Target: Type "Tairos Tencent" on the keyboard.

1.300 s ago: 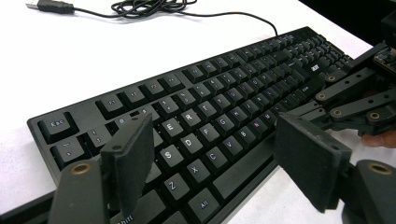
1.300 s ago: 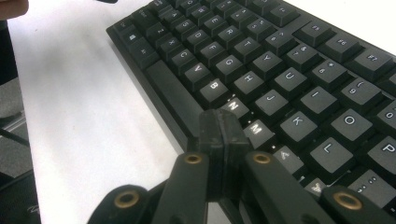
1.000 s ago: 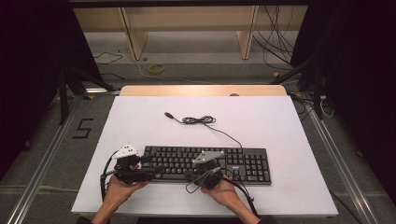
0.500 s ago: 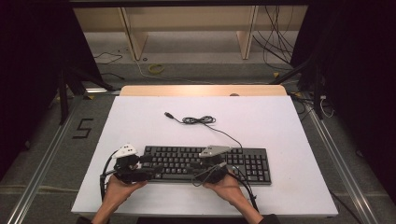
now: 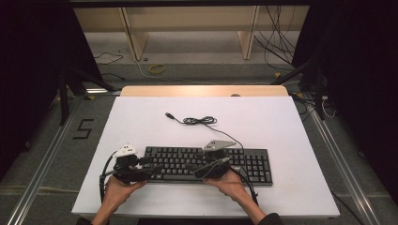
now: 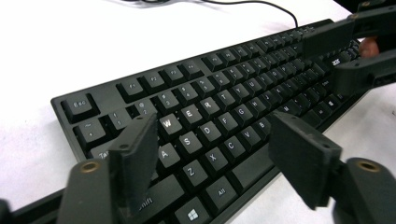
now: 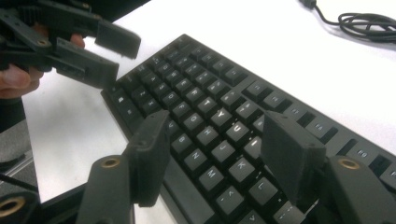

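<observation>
The left gripper point(image 6: 212, 158) has its fingers point(image 6: 135, 149) spread wide with nothing between them but air; they hover just above the left end of the keyboard point(image 6: 219, 107), over the letter rows near the A, S and Z keys, and their gap has just narrowed slightly. The right gripper point(image 7: 212, 158) also has its fingers point(image 7: 289, 154) apart, having just been opening, and nothing is pinched between them; they hang over the middle letter keys around J, K and M, not pressing any key as far as the pictures show.

From the high view, the left gripper point(image 5: 129, 166) sits at the keyboard's point(image 5: 253, 164) left end and the right gripper point(image 5: 213, 166) over its middle, so each has keys directly beneath its fingers, slightly forward of the hands. The keyboard's long axis runs left to right across the near part of the white worktop point(image 5: 281, 126), parallel to its front edge. The number pad end lies beyond the right gripper, which is the nearer one to it.

The keyboard's cable point(image 5: 202, 121) trails from the back edge to a loose coil farther out on the worktop, its plug lying free. No containers stand on the worktop.
</observation>
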